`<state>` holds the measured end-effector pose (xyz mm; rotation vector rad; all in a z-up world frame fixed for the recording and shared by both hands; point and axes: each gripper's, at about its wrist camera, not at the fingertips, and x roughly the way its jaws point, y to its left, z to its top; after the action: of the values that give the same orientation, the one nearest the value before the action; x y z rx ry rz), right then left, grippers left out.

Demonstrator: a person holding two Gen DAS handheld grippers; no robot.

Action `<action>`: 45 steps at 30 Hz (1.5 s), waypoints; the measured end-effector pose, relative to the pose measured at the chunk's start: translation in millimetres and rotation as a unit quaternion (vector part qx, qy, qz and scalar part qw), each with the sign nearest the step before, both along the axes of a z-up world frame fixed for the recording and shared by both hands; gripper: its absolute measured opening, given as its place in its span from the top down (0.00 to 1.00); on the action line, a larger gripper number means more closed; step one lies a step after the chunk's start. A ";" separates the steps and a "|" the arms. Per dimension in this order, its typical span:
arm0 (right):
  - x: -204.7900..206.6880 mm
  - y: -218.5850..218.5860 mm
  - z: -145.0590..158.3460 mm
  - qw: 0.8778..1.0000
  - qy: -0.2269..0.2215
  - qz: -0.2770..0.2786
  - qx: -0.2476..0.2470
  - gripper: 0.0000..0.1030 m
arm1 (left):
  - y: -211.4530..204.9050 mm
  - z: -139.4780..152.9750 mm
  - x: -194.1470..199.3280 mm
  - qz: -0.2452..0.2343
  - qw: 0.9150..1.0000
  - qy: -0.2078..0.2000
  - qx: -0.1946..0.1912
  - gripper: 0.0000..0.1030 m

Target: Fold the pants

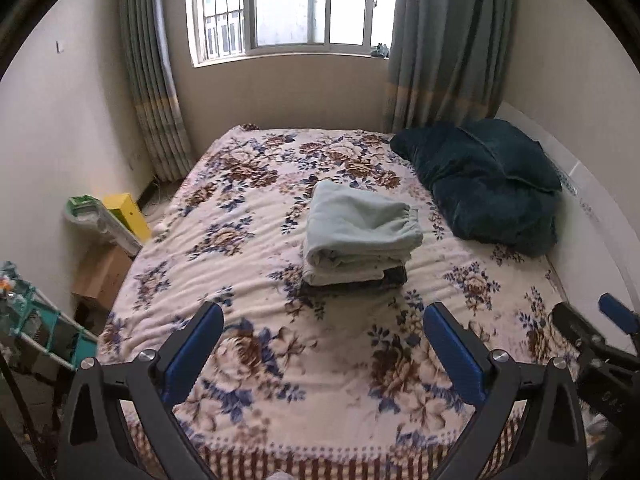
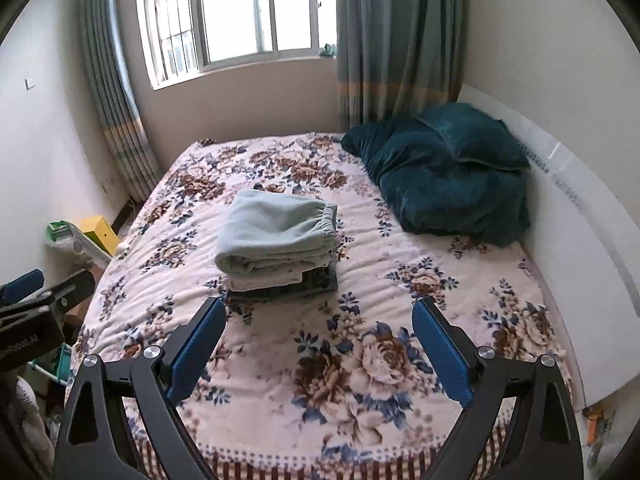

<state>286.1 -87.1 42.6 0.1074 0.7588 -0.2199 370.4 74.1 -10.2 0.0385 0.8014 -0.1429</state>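
The pale green pants (image 1: pixel 360 224) lie folded on top of a small stack of 3 folded garments at the middle of the bed (image 1: pixel 248 264), elastic waistband toward 3 o'clock. The left claw (image 1: pixel 323 316) hangs above the near part of the bed, spread wide and holding nothing, the stack just beyond at 12 o'clock. The right claw (image 2: pixel 318 312) is likewise wide and holding nothing. A dark teal blanket (image 2: pixel 444 168) is heaped at 2 o'clock, apart from the pants.
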 end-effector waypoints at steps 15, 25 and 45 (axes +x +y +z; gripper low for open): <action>-189.5 14.5 107.7 0.999 -0.032 0.034 -0.010 0.06 | 0.1 73.0 -155.8 0.017 0.999 -0.041 0.021 0.01; -256.7 16.1 149.7 0.998 -0.048 0.037 -0.016 0.06 | -1.5 99.0 -196.5 0.021 0.998 -0.062 0.008 0.01; -204.0 4.0 157.2 0.997 -0.076 0.015 -0.030 0.04 | -4.3 79.8 -149.5 0.063 0.995 -0.072 0.024 0.00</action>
<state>82.1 -83.1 199.8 0.0548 0.6020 -0.2033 220.8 69.8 69.5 0.0438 0.6607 -0.0006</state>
